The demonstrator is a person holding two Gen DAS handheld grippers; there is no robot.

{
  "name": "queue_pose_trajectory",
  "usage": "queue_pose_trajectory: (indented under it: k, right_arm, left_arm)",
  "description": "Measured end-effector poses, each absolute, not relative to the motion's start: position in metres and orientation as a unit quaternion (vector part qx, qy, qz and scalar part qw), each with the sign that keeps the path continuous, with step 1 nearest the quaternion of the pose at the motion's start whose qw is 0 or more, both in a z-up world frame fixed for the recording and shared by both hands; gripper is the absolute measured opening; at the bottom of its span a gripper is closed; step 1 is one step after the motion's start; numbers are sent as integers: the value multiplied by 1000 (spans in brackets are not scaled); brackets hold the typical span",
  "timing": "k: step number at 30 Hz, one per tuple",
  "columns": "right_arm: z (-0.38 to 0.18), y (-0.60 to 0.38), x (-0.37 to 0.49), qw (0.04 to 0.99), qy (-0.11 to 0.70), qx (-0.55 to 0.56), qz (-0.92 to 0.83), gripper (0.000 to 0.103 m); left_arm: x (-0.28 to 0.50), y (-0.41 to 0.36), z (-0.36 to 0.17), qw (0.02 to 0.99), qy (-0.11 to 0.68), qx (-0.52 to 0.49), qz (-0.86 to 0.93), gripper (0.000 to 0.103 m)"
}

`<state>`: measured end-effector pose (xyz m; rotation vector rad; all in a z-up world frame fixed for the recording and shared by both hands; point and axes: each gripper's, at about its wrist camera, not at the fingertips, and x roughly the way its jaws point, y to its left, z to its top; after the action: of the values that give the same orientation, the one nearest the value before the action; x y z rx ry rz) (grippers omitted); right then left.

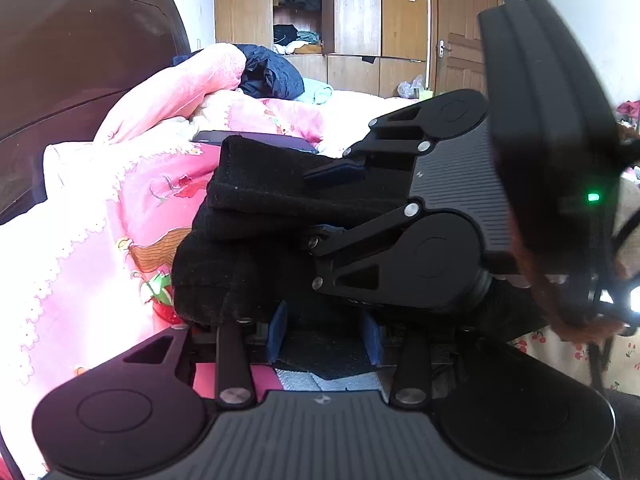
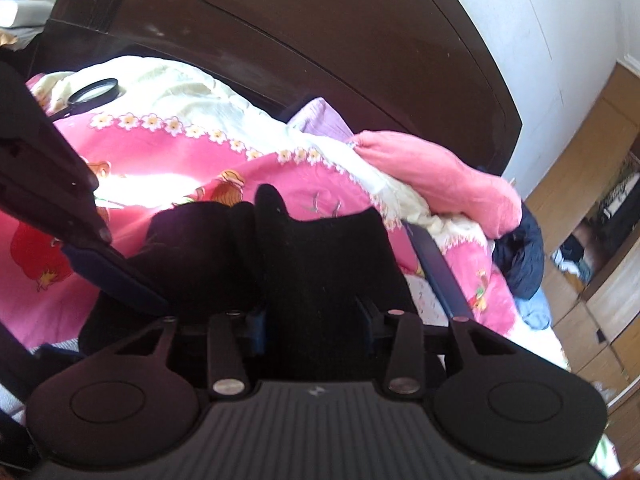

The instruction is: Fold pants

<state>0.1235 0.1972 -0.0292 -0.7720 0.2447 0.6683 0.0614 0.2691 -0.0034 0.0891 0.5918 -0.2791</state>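
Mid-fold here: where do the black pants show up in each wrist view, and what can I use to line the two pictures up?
Left wrist: black pants fill the middle, bunched between both tongs, above the pink quilt.
Right wrist: pants sit centre, rising out of the right tongs.
Shared landmark: the dark wooden headboard behind the quilt.

Black pants (image 1: 256, 216) bunched in folds on pink bedding (image 1: 100, 208).

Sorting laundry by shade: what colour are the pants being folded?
Black pants, plain with no pattern; clearest in the left wrist view.
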Motion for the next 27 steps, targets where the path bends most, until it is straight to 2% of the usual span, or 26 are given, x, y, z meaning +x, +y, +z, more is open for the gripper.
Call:
queue_pose_trajectory:
  k: [4,5,7,9,11,13,17,18,21,26,27]
  right_arm:
    - [-27,198,117,872,87,-362,318,38]
    - [-27,199,117,872,81,-361,321,34]
    - [-22,201,119,870,104,-344,337,6]
    - [-18,202,121,872,125,-327,341,6]
    - [-15,201,122,876,139,-303,348,7]
    - [-12,198,124,872,172,-269,371,15]
    - [5,164,124,877,218,-170,393,20]
    - [10,149,123,883,229,-142,385,24]
    - [23,88,121,905,258,-69,332,34]
    - [24,-44,123,941,304,33,146,42]
    - [19,-67,124,942,312,54,115,47]
  left_arm:
    - [59,272,-3,946,289,41,-140,54]
    - [56,272,-3,947,288,40,-140,54]
    - [55,272,-3,947,287,40,-139,54]
    - [52,271,-1,947,287,43,-138,54]
    - [47,272,2,948,285,48,-137,54]
    - [43,275,5,948,285,53,-133,54]
    - [39,278,11,948,288,61,-119,54]
    - [39,277,14,949,287,68,-113,54]
    - [41,273,23,954,273,73,-103,54]
    - [57,250,43,963,232,63,-123,59]
    - [64,241,44,963,226,66,-133,59]
